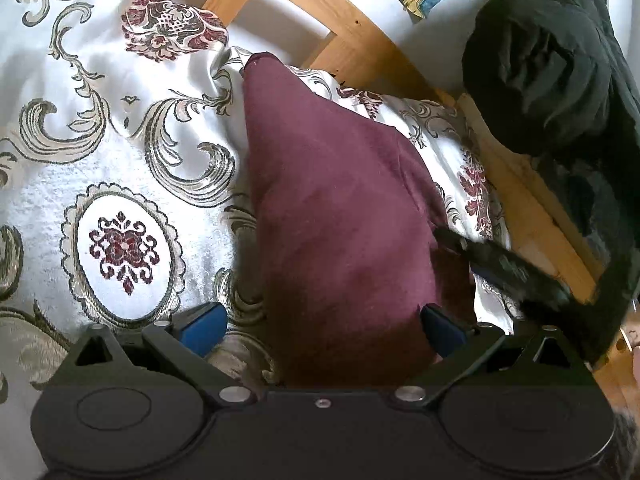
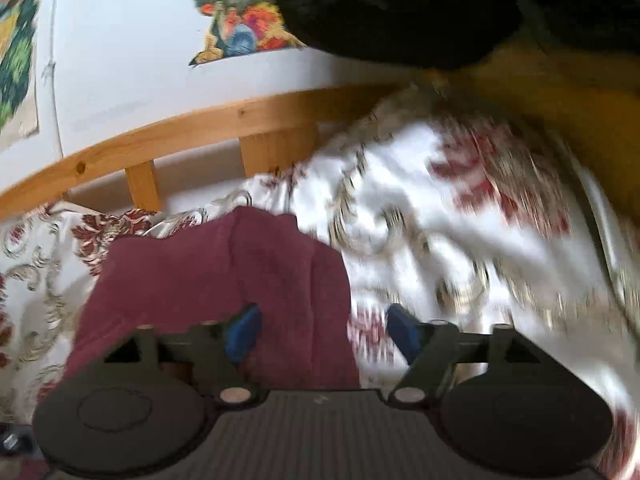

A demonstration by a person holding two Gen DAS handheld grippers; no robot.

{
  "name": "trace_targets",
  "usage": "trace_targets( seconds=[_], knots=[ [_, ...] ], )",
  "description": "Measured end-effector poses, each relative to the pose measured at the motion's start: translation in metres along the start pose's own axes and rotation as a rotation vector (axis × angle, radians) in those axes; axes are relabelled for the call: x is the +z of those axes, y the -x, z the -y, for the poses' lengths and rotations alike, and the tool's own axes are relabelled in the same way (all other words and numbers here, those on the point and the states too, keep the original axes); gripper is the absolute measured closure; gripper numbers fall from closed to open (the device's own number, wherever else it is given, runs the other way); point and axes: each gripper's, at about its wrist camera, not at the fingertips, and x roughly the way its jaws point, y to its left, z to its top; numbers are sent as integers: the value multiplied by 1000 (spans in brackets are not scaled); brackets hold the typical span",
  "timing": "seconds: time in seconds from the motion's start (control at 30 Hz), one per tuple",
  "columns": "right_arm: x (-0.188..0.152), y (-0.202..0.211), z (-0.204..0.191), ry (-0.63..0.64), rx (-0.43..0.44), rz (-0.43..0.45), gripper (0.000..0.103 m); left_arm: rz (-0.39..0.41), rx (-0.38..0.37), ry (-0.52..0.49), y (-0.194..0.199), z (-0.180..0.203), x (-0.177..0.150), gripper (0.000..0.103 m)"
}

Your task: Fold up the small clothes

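A maroon garment (image 1: 336, 216) lies folded lengthwise on the patterned white bedspread (image 1: 100, 152). My left gripper (image 1: 320, 324) is open, its blue pads (image 1: 204, 320) straddling the garment's near end. In the left wrist view the right gripper's finger (image 1: 500, 264) reaches the garment's right edge. In the right wrist view, my right gripper (image 2: 324, 328) is open over the garment's right edge (image 2: 224, 272), left pad (image 2: 242, 330) over the cloth, right pad over the bedspread (image 2: 460, 220). That view is motion-blurred.
A wooden bed rail (image 1: 360, 40) runs along the far side, also in the right wrist view (image 2: 200, 128). A black pile of clothing (image 1: 560, 80) sits at the right on the frame. A white wall with a colourful picture (image 2: 240, 36) is behind.
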Motion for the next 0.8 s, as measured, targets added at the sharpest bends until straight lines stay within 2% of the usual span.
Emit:
trace_targets(
  seconds=[0.07,0.13,0.2,0.3,0.37,0.53,0.6,0.67,0.8],
  knots=[
    [-10,8,9,-61,23,-45,20,-6,8,-19,-3,1,0,1],
    [-20,17,19,-136,52,-62,15,-7,20,-43,-4,4,-1,1],
    [-25,24,24,-158,47,-67,13,-5,29,-52,-5,5,-2,1],
    [-29,31,26,-174,52,-80,12,-6,33,-54,-5,5,-3,1],
    [-33,36,24,-178,50,-92,8,-24,31,-25,-6,4,-1,1],
    [-47,45,11,-101,35,-131,7,-54,23,51,-4,-1,4,1],
    [-48,48,6,-82,25,-125,9,-66,27,74,-3,0,5,1],
    [-46,50,1,-67,20,-121,20,-74,34,100,-2,0,6,1],
    [-35,47,-4,-45,6,-95,26,-95,36,141,-1,-2,9,1]
  ],
)
